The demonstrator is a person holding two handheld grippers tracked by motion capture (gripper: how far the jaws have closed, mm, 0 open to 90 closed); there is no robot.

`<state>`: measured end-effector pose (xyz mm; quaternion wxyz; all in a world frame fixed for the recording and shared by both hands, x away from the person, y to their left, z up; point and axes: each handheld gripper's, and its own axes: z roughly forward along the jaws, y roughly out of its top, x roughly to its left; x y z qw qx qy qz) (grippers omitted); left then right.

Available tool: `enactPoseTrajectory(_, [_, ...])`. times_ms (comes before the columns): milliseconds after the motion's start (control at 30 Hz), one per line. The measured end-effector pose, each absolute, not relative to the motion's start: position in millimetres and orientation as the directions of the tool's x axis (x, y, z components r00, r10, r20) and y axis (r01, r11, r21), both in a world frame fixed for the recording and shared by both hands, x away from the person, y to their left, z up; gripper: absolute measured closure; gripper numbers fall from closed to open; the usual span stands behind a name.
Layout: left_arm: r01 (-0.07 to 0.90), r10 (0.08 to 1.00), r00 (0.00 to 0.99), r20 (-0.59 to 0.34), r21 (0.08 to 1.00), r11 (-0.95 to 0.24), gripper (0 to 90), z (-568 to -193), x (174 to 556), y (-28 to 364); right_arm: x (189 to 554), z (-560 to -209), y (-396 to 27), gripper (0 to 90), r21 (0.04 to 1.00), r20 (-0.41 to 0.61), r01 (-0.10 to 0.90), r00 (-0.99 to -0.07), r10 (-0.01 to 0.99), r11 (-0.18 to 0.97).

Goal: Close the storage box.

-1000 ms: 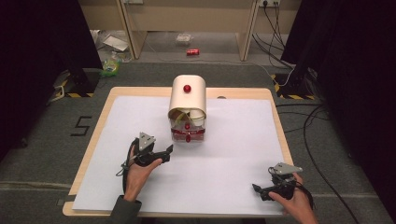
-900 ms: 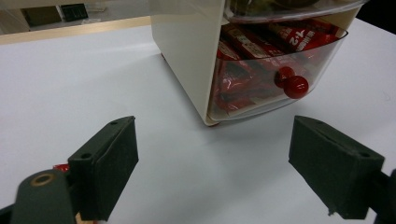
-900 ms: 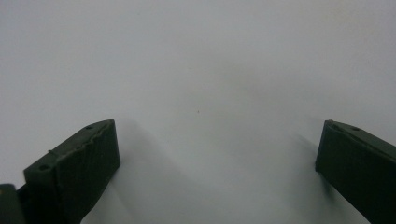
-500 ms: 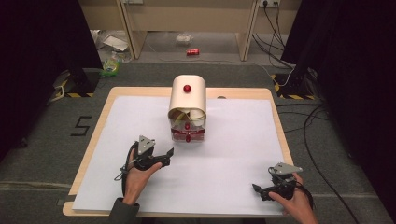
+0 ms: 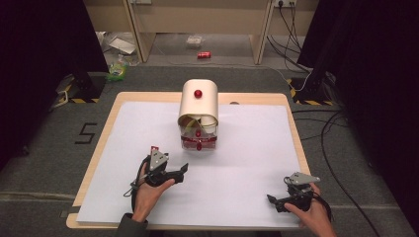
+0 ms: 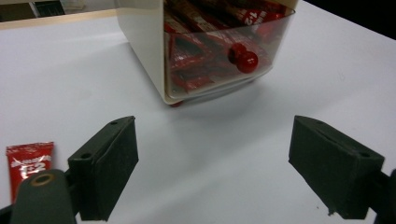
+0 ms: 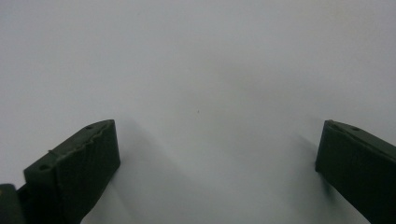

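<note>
A cream, round-topped dispenser box (image 5: pixel 198 102) with a red knob on top stands at the middle of the white table sheet (image 5: pixel 247 148). Its clear drawer (image 5: pixel 198 140) at the base is pulled out a little and holds several red packets (image 6: pixel 196 56); the drawer has a red knob (image 6: pixel 243 57). My left gripper (image 5: pixel 182 173) is open and empty, just in front and left of the drawer, aimed at it (image 6: pixel 215 135). One red packet (image 6: pixel 28 161) lies on the sheet beside its left jaw. My right gripper (image 5: pixel 273 201) rests open and empty over bare sheet (image 7: pixel 219 135) near the front right.
The wooden table edge (image 5: pixel 99 148) frames the sheet. Beyond the table are grey carpet, a red can (image 5: pixel 203 55) on the floor, litter at the back left (image 5: pixel 117 69) and cables (image 5: pixel 341 148) on the right.
My left gripper has drifted slightly toward the near edge of the table, jaws still open. The right gripper and the box have kept still.
</note>
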<state>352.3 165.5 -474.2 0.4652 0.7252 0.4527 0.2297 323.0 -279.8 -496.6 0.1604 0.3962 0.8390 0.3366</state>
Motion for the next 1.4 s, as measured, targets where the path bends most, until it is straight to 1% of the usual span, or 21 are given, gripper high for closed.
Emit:
enactPoseTrajectory(500, [0.444, 0.848, 0.525, -0.080, 0.875, -0.192, 14.8, -483, 333, 160, 323, -497, -280, 0.3, 0.692, -0.003, 0.557, -0.635, 0.773, 0.459])
enactPoseTrajectory(733, [0.459, 0.830, 0.554, -0.072, 0.858, -0.232, 14.8, -490, 320, 163, 323, -497, -280, 0.2, 0.692, -0.003, 0.557, -0.635, 0.773, 0.460])
enactPoseTrajectory(833, [0.474, 0.822, 0.564, -0.083, 0.847, -0.240, 14.8, -494, 315, 164, 323, -497, -280, 0.2, 0.692, -0.003, 0.557, -0.635, 0.773, 0.459])
enactPoseTrajectory(967, [0.465, 0.827, 0.560, -0.050, 0.845, -0.264, 14.8, -493, 312, 165, 323, -497, -280, 0.2, 0.692, -0.003, 0.557, -0.634, 0.773, 0.460])
enactPoseTrajectory(1400, [0.483, 0.805, 0.591, -0.051, 0.821, -0.303, 14.8, -497, 299, 161, 323, -497, -280, 0.3, 0.692, -0.003, 0.557, -0.634, 0.773, 0.460])
